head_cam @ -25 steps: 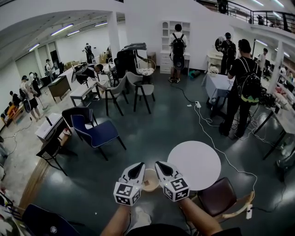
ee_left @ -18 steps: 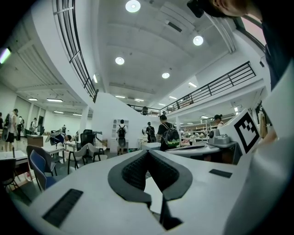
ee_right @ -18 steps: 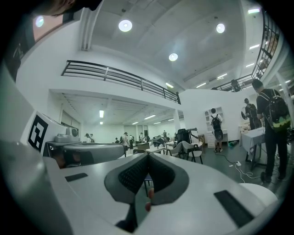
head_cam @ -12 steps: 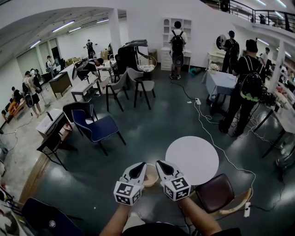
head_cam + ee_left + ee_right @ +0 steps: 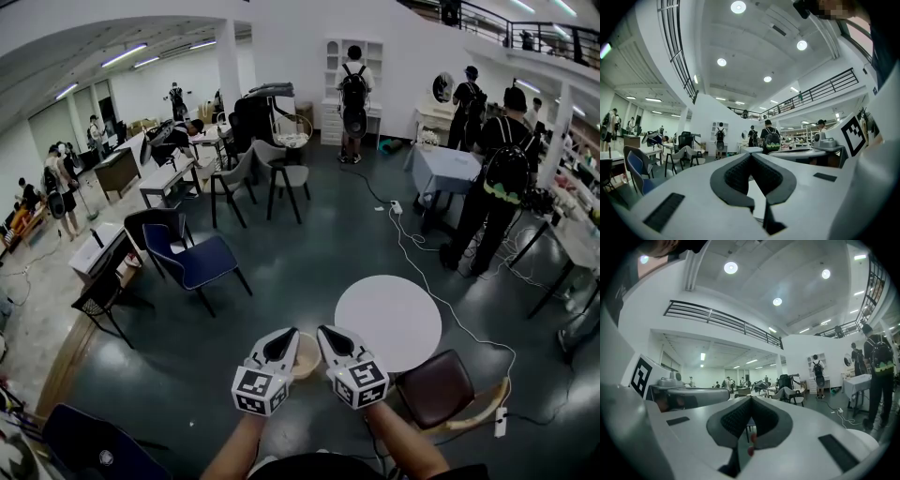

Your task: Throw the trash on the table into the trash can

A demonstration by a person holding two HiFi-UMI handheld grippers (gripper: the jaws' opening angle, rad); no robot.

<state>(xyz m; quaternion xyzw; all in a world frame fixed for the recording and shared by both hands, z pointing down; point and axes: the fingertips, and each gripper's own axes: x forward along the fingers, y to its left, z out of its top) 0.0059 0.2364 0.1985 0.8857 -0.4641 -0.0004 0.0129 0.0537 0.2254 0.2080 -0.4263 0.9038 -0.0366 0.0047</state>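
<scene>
Sitting on the dark floor is a round tan trash can [image 5: 306, 353], just beside the white round table [image 5: 389, 322]. In the head view it is showing between the noses of the two grippers, a little in front of them.

The left gripper [image 5: 284, 339] and the right gripper [image 5: 328, 337] are pointing forward side by side, close together but not touching. Bare forearms are reaching out behind them.

In its own view, the left gripper [image 5: 751, 157] is closed, with its dark pads meeting at the tips and nothing gripped between them. The right gripper [image 5: 751, 399] is closed too, pads pressing together at the tips. Two tiny red spots are showing in the slit under those pads, and I cannot tell what they are.

A brown chair [image 5: 436, 392] is standing right next to the table, near the right arm. A white cable [image 5: 441, 291] is snaking across the floor past the table. A blue chair [image 5: 192, 262] is standing well off to the left. People with backpacks [image 5: 506, 169] are standing by other tables far back in the big room.
</scene>
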